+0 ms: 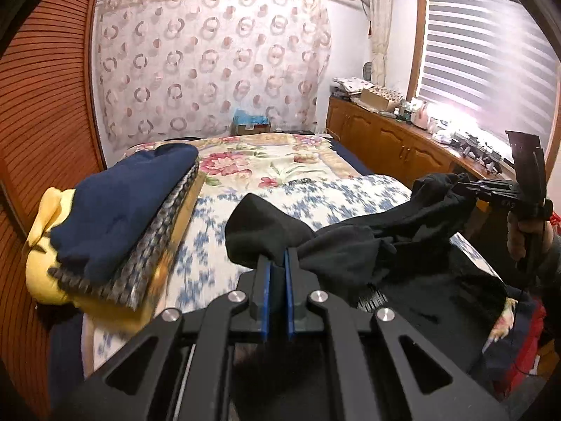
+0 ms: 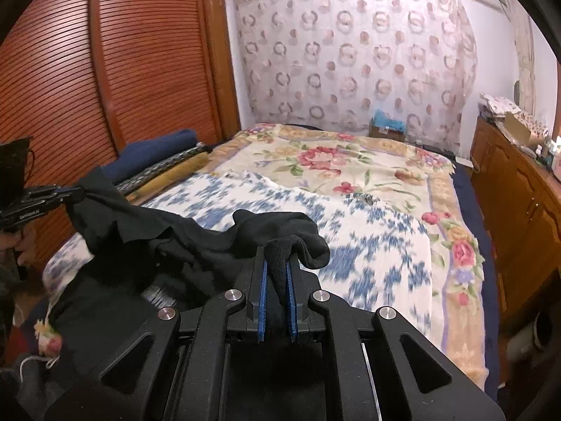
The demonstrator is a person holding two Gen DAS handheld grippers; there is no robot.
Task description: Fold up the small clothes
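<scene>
- Pinching a bunched edge of the black knit garment (image 1: 336, 256), the left gripper (image 1: 276, 266) has its blue-lined jaws nearly together, cloth wedged between them.
- Right gripper (image 2: 277, 270): jaws likewise drawn close on a fold of the same black garment (image 2: 196, 242), fabric filling the narrow gap between the blue pads (image 2: 289, 301).
- From the left wrist view, the right gripper (image 1: 466, 184) sits at about 3 o'clock, its tip buried in the far end of the cloth; bare fingers (image 1: 517, 242) wrap its handle.
- From the right wrist view, the left gripper (image 2: 75, 194) shows at 9 o'clock, clamped on the other end.
- Garment hangs slack between the two tools, held up above the white bedspread with blue floral print (image 1: 224, 231), its lower part drooping toward the near edge of the bed.
- Stack of folded clothes (image 1: 119, 224) at 9 o'clock in the left view: navy piece on top, grey patterned layer beneath, yellow at the bottom.
- Beyond, at 12 o'clock: cream blanket with red flowers (image 2: 336, 161), then a sheer curtain with ring pattern (image 2: 354, 56).
- Louvred wooden wardrobe doors (image 2: 105, 70) at 10 o'clock in the right view; low wooden cabinets (image 1: 385, 140) under a window at 2 o'clock in the left view.
</scene>
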